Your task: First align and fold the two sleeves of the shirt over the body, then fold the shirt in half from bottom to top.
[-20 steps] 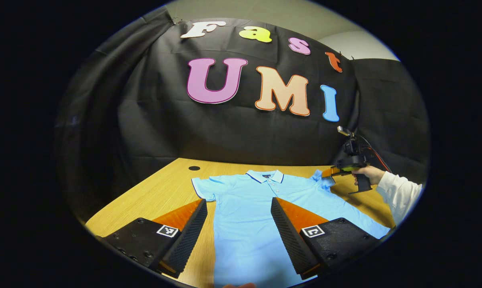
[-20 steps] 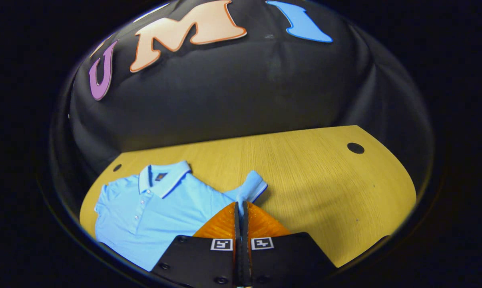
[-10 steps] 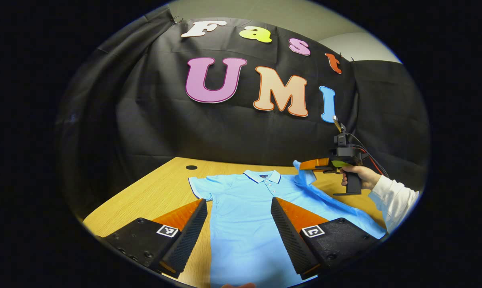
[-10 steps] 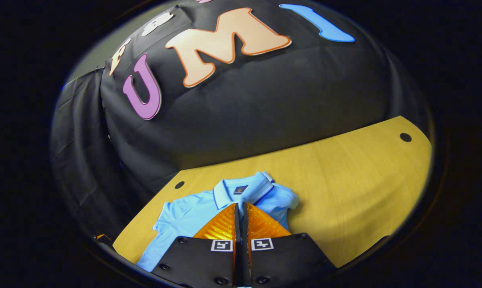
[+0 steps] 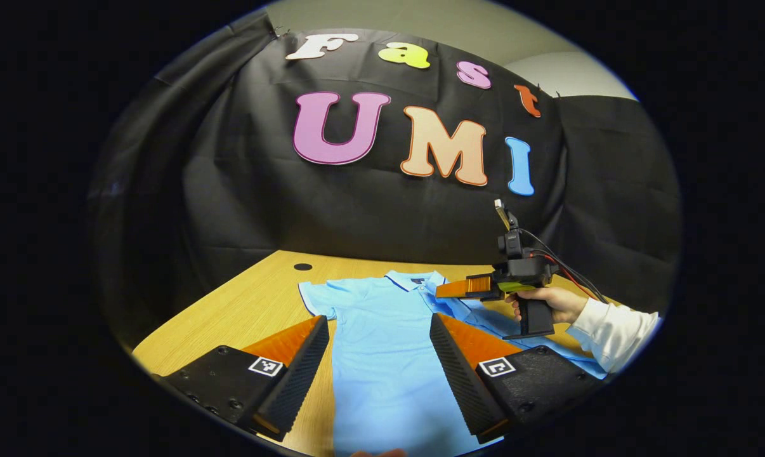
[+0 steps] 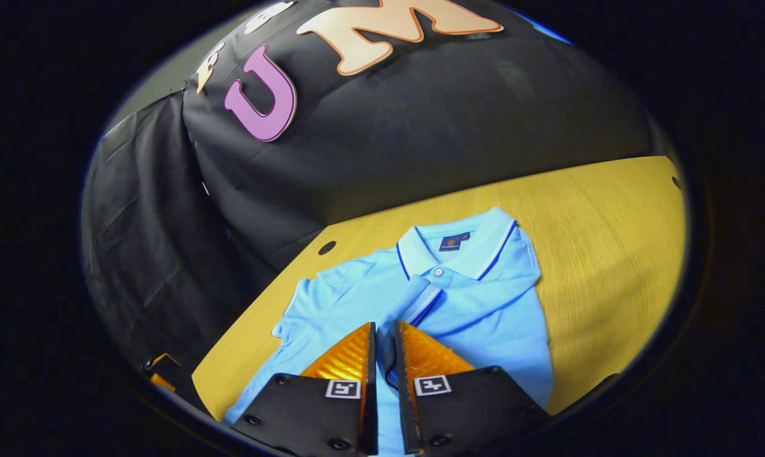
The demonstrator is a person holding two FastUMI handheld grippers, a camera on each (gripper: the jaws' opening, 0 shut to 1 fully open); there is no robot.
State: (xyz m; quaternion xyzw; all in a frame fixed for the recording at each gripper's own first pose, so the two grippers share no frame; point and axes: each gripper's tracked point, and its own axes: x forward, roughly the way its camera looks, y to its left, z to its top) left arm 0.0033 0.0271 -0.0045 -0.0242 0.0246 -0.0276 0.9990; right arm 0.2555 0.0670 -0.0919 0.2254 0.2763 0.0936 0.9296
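Ribbed finger faces of my left hand-held gripper (image 5: 379, 355) sit nearest in the left gripper view, spread wide with nothing between them, poised above the lower body of the shirt (image 5: 382, 355). That light blue polo shirt lies flat on the wooden table (image 5: 243, 304), collar toward the booth wall, its hem end running under my left hand-held gripper and out of the bottom of the view. On my left side the short sleeve (image 5: 316, 301) lies spread out flat on the wood.

In the right gripper view, my right hand-held gripper (image 6: 382, 333) has its fingers nearly closed, a narrow slit between them, and blue fabric of the shirt's right sleeve (image 6: 420, 301) sits in that slit. Whether both fingers press on it I cannot tell. That sleeve, with its striped cuff, is brought across the chest, lying just below the collar (image 6: 458, 244) and button. From the left gripper view I see this same hand-held gripper farther off, over the shirt's right shoulder, held by a hand (image 5: 550, 301) in a white sleeve (image 5: 614, 330).

Beyond the collar there is bare table with a round dark hole (image 5: 303, 266), then the black cloth wall (image 5: 357, 216).
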